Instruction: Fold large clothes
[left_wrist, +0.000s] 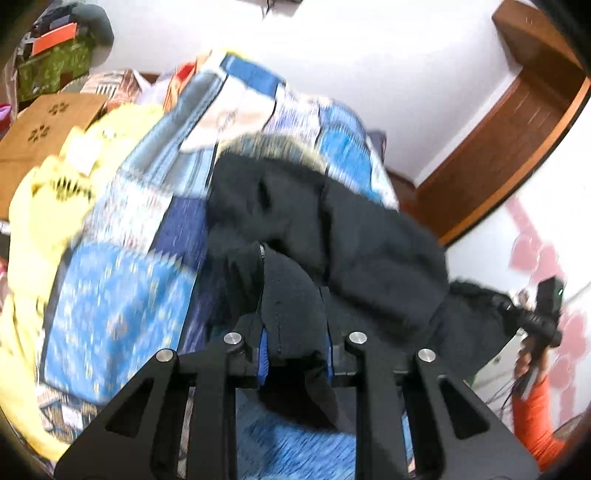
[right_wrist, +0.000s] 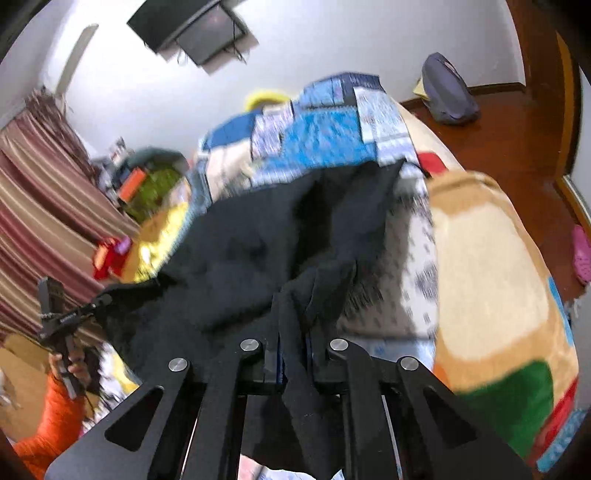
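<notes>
The left tongs (left_wrist: 295, 354) are clenched on a thick bunched fold of a black fur-trimmed coat (left_wrist: 332, 236), the cloth filling the gap between the blue pads. The right tongs (right_wrist: 293, 354) are pinched tight on a thin strip of the same coat (right_wrist: 266, 236), which hangs down through them. The coat lies spread over a blue patchwork quilt (left_wrist: 122, 295) on the bed, its fur trim (left_wrist: 277, 146) at the far end in the left wrist view, and the near edge is lifted between the two tongs.

The step in hand looks like raising the near edge to carry it over toward the fur end. To do it well, I would keep both tongs level with each other and the edge taut between them, so the fold line falls straight. The right grip holds little cloth and may slip under a heavy coat, so a steady, unhurried lift seems wise, laying the edge down flat before letting go.

As for containers, a brown cardboard box with paw-print cutouts (left_wrist: 48, 122) sits beside the bed; its top looks closed and its contents are hidden. A green patterned box or bag (left_wrist: 55, 66) stands beyond it, contents also unclear. A yellow blanket (left_wrist: 33, 221) lies along the quilt's edge.
</notes>
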